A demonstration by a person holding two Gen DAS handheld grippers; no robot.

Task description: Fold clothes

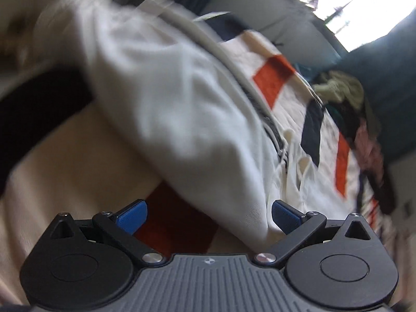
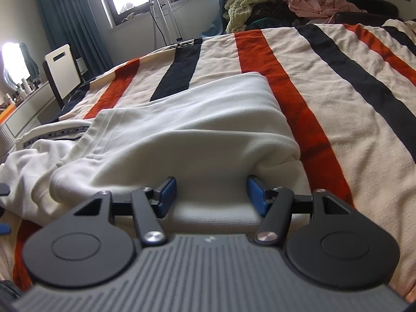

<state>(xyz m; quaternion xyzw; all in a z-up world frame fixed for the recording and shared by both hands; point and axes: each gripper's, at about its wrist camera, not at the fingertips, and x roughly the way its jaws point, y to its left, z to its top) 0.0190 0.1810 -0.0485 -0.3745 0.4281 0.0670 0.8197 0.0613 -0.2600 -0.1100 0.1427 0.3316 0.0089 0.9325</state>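
The white garment [image 2: 182, 119] is lying on the striped bedspread [image 2: 338, 91], its long axis running from the near edge toward the far clothes pile [image 2: 260, 0], a folded corner pointing away. The right gripper [image 2: 212, 195] is being held with jaws apart astride a thick near fold, the pads not visibly pressing, while the left gripper [image 1: 209, 218] is standing wide open with cloth brushing only one pad. A slip is being risked: a partial bite on bunched layers could let the fold be dragged askew.
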